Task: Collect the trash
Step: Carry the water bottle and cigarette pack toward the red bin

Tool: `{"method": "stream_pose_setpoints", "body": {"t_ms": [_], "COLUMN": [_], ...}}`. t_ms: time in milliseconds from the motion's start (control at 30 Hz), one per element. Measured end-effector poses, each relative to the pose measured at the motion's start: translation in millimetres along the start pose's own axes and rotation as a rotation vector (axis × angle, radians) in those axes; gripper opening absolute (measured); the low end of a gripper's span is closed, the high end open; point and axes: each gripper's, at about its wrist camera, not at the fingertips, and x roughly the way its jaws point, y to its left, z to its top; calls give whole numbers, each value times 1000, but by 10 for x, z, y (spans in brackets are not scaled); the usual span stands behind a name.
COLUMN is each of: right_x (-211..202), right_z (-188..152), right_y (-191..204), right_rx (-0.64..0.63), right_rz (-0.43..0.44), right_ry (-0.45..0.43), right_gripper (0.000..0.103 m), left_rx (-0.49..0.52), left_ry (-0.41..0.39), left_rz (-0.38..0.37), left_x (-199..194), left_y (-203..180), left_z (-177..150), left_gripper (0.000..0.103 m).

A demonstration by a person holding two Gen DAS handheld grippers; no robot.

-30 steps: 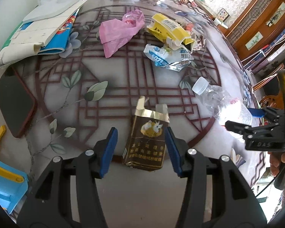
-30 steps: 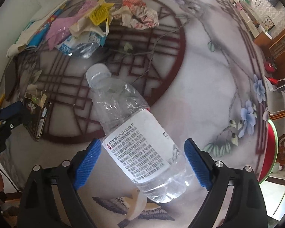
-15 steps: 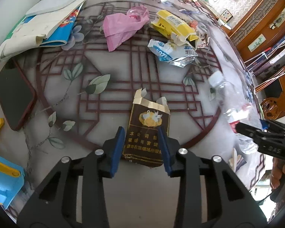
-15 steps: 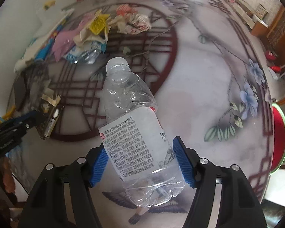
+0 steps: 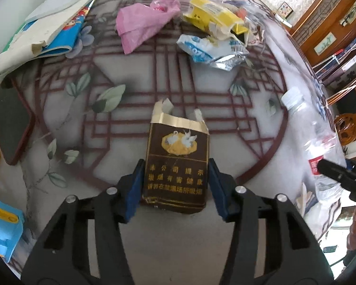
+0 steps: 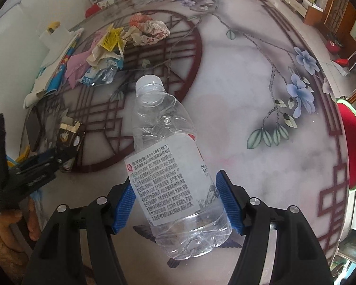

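A brown cigarette pack with a torn gold top lies on the patterned table. My left gripper straddles its lower half. Its jaws are opening, the blue pads close beside the pack's edges without pressing. My right gripper is shut on a clear plastic bottle at its white label, cap pointing away, held above the table. The left wrist view shows that bottle at the right edge. More trash lies farther back: a pink bag, a yellow carton and a foil wrapper.
Crumpled paper lies beyond the trash heap. Books and a dark phone sit at the left, a blue and yellow object at the near left. A red plate rests at the table's right edge. Wooden furniture stands behind.
The left jaws closed in on the cigarette pack, then spread again. The right jaws closed onto the bottle and raised it off the table, turning it more upright.
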Motion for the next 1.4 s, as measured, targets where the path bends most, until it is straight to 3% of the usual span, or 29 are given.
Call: {"method": "stream_pose_setpoints", "body": {"t_ms": [367,633,933,1400], "right_x": [-215,-386,-643,-960], "right_z": [-66,-133,-179,-193], "right_y": [-152,-359,-754,-1707], "right_rx": [85,113,156,249], "right_rz": [55,32,12,30], "right_ry": [-70,-97,-143,-192], "right_gripper": [60,59,59,59], "left_rx": [33,80,141,242], "left_ry": [-118,-175,-187,-179], "left_rz": [-66,-130,-180,-221], "left_x": [-382,-576,-605,-494], "left_y": [-367,-758,-1322,-2370], "left_z": [130,251,324,391], "left_gripper": [48,48,48,48]}}
